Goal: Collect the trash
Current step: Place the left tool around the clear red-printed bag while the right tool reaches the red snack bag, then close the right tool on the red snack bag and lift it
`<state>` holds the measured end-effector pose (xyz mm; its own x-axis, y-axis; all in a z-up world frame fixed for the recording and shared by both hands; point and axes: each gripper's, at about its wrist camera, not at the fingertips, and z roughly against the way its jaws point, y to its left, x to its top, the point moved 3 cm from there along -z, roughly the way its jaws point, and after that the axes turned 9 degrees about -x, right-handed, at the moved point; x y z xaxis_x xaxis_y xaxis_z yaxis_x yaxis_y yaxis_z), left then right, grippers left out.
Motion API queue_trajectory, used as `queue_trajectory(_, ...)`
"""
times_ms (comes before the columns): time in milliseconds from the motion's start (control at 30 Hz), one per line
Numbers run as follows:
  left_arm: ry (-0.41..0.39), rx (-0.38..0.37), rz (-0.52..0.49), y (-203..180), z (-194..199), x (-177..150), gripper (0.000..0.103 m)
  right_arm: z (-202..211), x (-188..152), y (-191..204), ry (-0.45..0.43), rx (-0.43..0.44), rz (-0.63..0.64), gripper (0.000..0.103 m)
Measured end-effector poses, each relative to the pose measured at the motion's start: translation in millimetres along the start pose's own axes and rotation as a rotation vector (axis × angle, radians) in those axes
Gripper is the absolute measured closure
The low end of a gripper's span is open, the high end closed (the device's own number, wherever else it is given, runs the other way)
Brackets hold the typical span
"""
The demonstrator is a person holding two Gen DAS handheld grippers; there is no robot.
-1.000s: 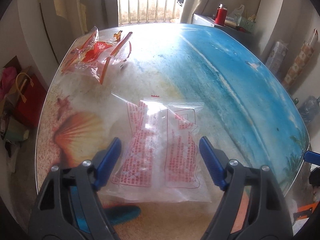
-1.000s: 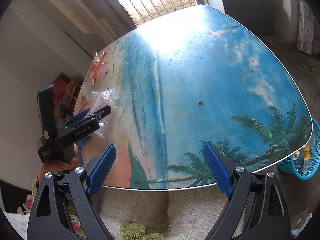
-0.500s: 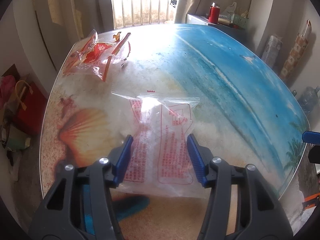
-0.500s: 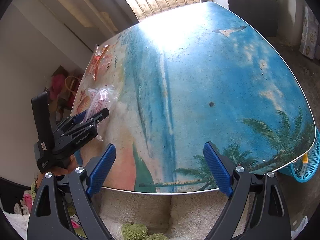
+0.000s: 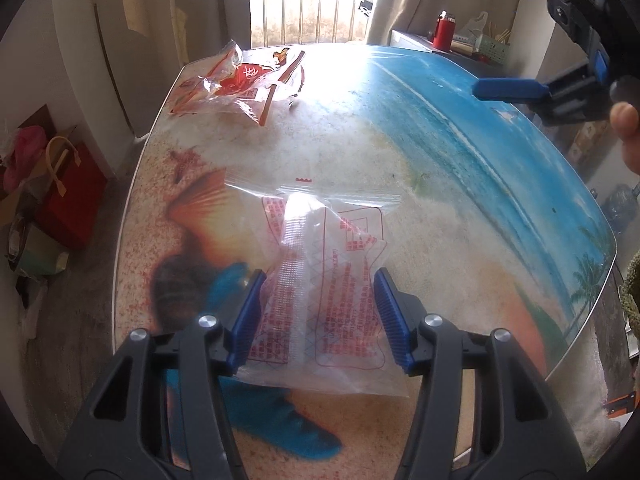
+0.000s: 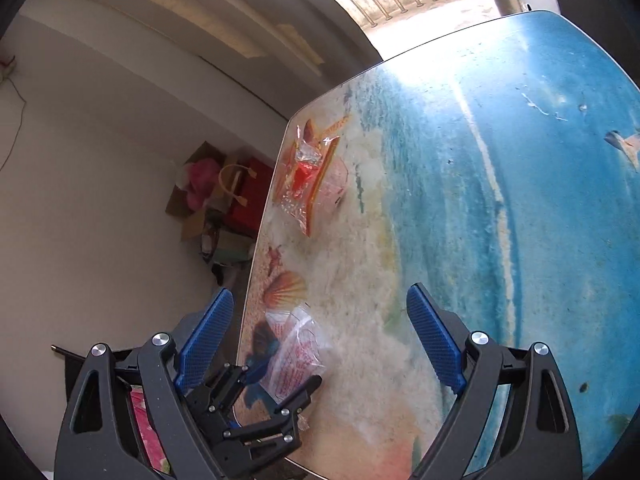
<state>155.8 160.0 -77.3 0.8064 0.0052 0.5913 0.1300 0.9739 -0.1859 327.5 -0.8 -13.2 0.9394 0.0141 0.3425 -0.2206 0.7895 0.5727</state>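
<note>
A clear plastic bag (image 5: 320,292) with red print sits bunched between the blue pads of my left gripper (image 5: 318,280), which is shut on it just above the beach-print table (image 5: 440,160). The right wrist view shows that same bag (image 6: 296,352) in the left gripper (image 6: 280,376) near the table's left edge. A crumpled red and orange wrapper (image 5: 240,84) lies at the far left corner, also in the right wrist view as the wrapper (image 6: 308,176). My right gripper (image 6: 320,300) hangs open over the table with nothing between its fingers, and shows as the right gripper (image 5: 476,36) at the upper right.
A red bag and cardboard boxes (image 5: 72,196) crowd the floor left of the table, seen again as the boxes (image 6: 244,188). A red flask (image 5: 445,30) stands on a cabinet past the far edge. A person's fingers (image 5: 624,116) hold the right gripper's handle.
The left jaws closed onto the clear bag and bunched it. The right gripper swung left across the table toward the wrapper side and now shows in the left wrist view.
</note>
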Motion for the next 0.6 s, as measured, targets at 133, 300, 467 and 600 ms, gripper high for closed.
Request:
queue_trajectory(133, -0.005, 0.003, 0.015, 3, 3, -4, 0.050, -43, 42, 15, 0.027, 0.023, -0.023, 0.022)
queue_trajectory(300, -0.010, 0.015, 0.017, 3, 5, -7, 0.049, -96, 85, 23, 0.060, -0.016, -0.034, 0.029)
queue_trajectory(467, -0.007, 0.016, 0.012, 2, 5, -6, 0.048, -136, 102, 22, 0.082, -0.068, -0.037, 0.046)
queue_trajectory(600, -0.004, 0.015, 0.012, 1, 4, -4, 0.048, -147, 103, 23, 0.087, -0.094, -0.027, 0.081)
